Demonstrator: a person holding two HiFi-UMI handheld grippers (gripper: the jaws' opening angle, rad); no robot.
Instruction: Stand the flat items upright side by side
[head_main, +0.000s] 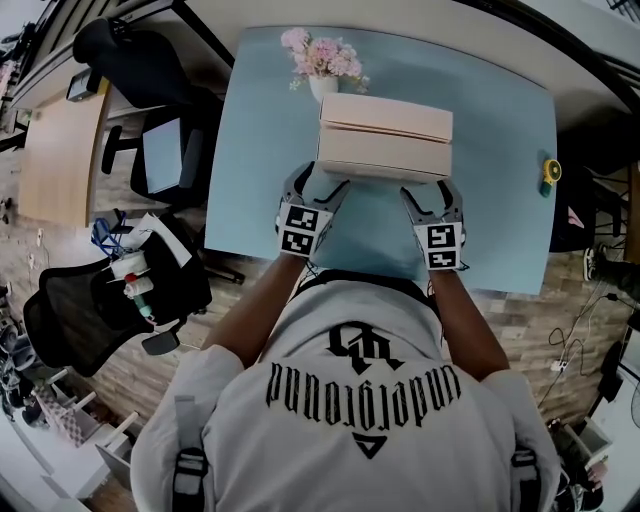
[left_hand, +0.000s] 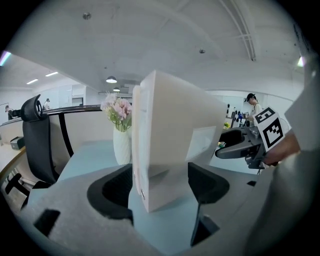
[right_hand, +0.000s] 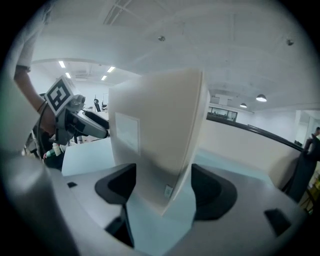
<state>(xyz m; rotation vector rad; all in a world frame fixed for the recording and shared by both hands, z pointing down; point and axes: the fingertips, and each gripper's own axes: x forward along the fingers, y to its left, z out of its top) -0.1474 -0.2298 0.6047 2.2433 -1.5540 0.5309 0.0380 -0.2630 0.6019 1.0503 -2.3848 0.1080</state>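
Note:
A beige block of flat boxes (head_main: 385, 140) stands upright on the light blue table (head_main: 500, 200). A seam along its top suggests two pieces pressed side by side. My left gripper (head_main: 318, 186) is at the block's left end and my right gripper (head_main: 435, 198) at its right end. In the left gripper view the block's end (left_hand: 170, 135) stands between the wide jaws of the left gripper (left_hand: 160, 182), and the pads look just clear of it. The right gripper view shows the same: the block (right_hand: 160, 130) stands inside the spread jaws of the right gripper (right_hand: 164, 186).
A white vase of pink flowers (head_main: 322, 62) stands right behind the block. A small yellow object (head_main: 548, 172) lies at the table's right edge. Black office chairs (head_main: 150, 130) and a wooden desk (head_main: 60, 150) stand to the left, with clutter on the floor.

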